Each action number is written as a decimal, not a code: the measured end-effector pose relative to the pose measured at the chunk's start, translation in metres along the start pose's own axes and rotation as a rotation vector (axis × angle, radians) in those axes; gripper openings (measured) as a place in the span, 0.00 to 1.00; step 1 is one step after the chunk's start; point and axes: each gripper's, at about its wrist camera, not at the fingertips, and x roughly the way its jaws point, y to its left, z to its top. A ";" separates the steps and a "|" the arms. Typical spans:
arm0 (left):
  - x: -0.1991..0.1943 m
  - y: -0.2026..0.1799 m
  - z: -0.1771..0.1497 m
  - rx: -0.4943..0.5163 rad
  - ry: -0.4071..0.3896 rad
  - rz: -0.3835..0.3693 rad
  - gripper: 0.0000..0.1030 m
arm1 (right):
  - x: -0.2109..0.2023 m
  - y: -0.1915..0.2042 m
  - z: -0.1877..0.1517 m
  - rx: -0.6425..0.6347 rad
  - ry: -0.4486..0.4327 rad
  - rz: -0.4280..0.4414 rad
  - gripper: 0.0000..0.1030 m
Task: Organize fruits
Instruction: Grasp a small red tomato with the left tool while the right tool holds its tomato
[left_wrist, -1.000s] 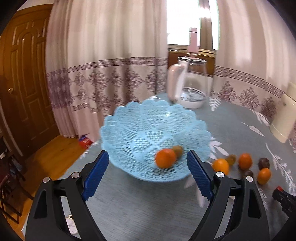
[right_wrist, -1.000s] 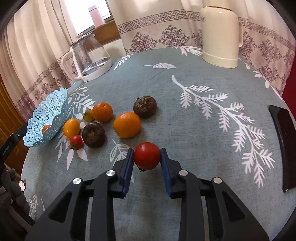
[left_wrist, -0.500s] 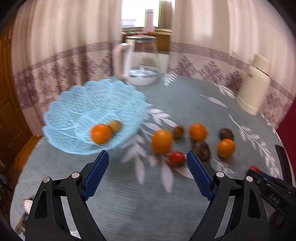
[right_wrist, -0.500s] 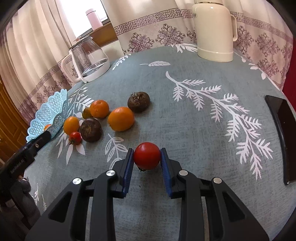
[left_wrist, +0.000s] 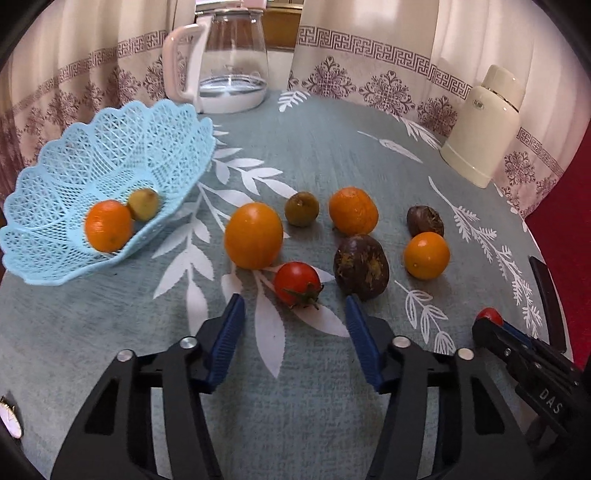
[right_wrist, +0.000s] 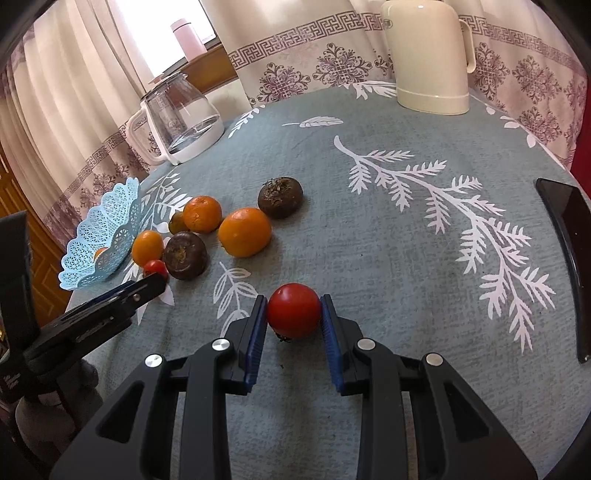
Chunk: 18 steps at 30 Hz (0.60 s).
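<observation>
Grey-green cloth with white leaf prints covers the round table (right_wrist: 388, 221) under both your tools. Nearest you, your right gripper (right_wrist: 294, 314) is clamped on a large red tomato (right_wrist: 294, 310), both blue pads pressed against its sides; whether it rests on the cloth or is just above it, you cannot tell. Your left gripper (left_wrist: 295, 314) stands wide, nothing between its fingers, with a small red tomato (left_wrist: 297, 282) lying on the cloth just ahead of the tips, stem toward you.

Close around that small tomato sit the things that crowd the way: a tall orange (left_wrist: 253, 235) just behind it on the left and a dark brown fruit (left_wrist: 361, 266) just beside it on the right, near the right fingertip. Further right lies a smaller orange (left_wrist: 426, 254), with a second dark fruit (left_wrist: 424, 220) touching or nearly touching it behind. Past the tall orange are a small olive-green fruit (left_wrist: 301, 208) and another orange (left_wrist: 353, 211), side by side.

Off to your left, the light blue lattice basket (left_wrist: 166, 140) stands near the table edge, holding one orange (left_wrist: 108, 226) and a small yellow-green fruit (left_wrist: 143, 204) that touch each other. A dark flat slab (right_wrist: 565, 258) lies along the right edge of the table.

At the far side stand a glass kettle (left_wrist: 231, 55) with a white handle and a cream jug (left_wrist: 484, 129), well apart, backed by patterned curtains (left_wrist: 369, 44).
</observation>
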 end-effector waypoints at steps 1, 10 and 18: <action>0.001 0.000 0.001 0.003 0.001 -0.003 0.55 | 0.000 0.000 0.000 0.000 -0.001 0.000 0.28; 0.006 -0.001 0.009 0.014 -0.001 -0.034 0.41 | 0.001 0.000 -0.001 -0.002 0.002 0.004 0.28; 0.010 0.001 0.007 0.015 0.007 -0.031 0.32 | 0.002 -0.001 -0.001 -0.004 0.004 0.003 0.28</action>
